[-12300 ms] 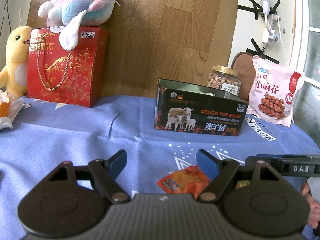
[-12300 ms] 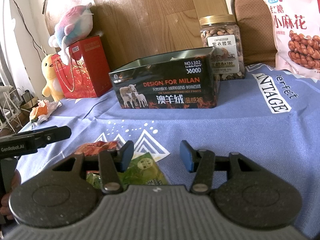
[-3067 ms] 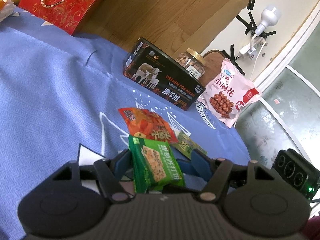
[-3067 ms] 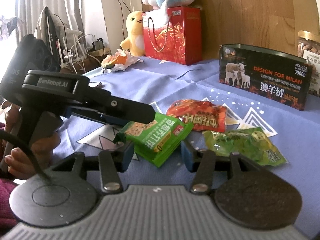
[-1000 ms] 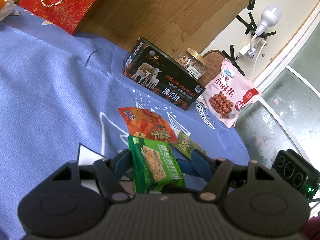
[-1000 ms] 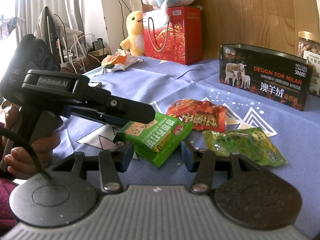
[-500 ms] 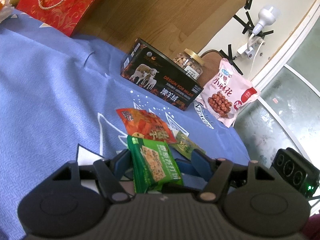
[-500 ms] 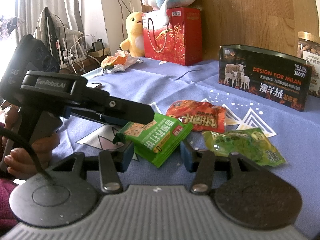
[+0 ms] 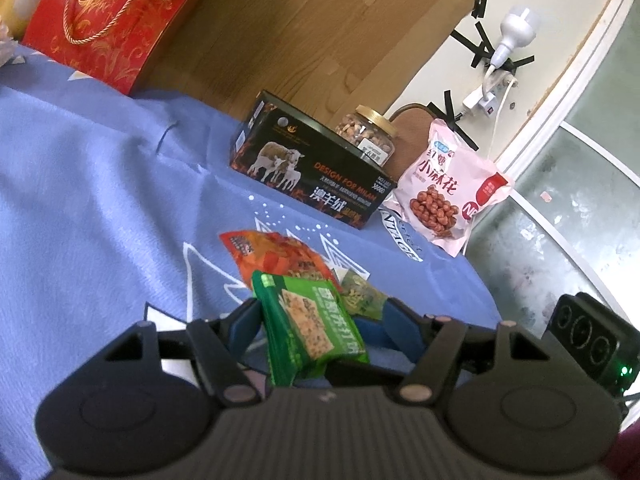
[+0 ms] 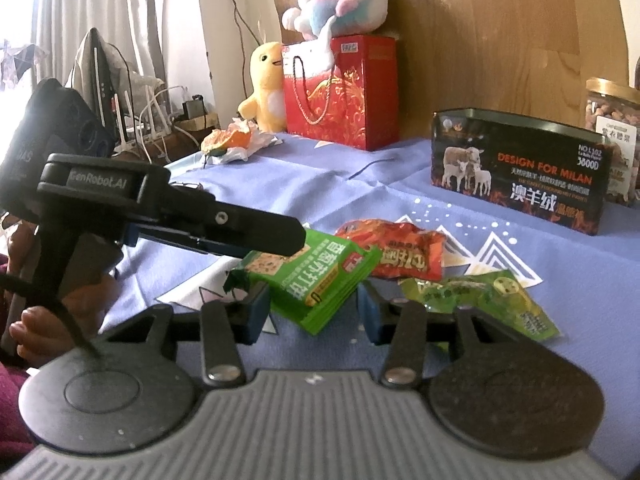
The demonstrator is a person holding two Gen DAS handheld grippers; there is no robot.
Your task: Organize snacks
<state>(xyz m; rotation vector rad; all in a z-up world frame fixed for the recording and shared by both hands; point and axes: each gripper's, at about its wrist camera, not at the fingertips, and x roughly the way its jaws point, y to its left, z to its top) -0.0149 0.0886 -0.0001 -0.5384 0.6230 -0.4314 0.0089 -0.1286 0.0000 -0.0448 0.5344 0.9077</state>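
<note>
Holding the green cracker packet (image 9: 310, 322) clear of the blue patterned cloth on the desk (image 9: 92, 216), the left gripper (image 10: 256, 236) has its blue-padded fingers clamped flat on the packet's near end, one above and one below. Compared with half a second ago the packet sits slightly higher and the left camera has tilted, bringing more of the red gift bag (image 9: 116, 20) into view; three seconds ago the grasp looked the same. The packet is a glossy, crinkled rectangle of foil printed with a cracker picture. Just beyond the fingers lie a shiny orange-red snack packet (image 9: 276, 258) and a yellow-green packet (image 10: 480, 300), both flat on the cloth, the green packet overlapping the orange one from the left camera. Farther ahead stands a black rectangular tin (image 9: 312, 176) with sheep printed on it, its top open, with a clear nut jar (image 9: 366, 134) partly hidden behind it and a pink pillow-shaped snack bag (image 9: 448, 192) leaning beside it. The right gripper (image 10: 312, 312) has its fingers apart, empty, with the held packet hanging between them. The tin's inside cannot be made out. A plush toy (image 10: 340, 0) tops the gift bag.
</note>
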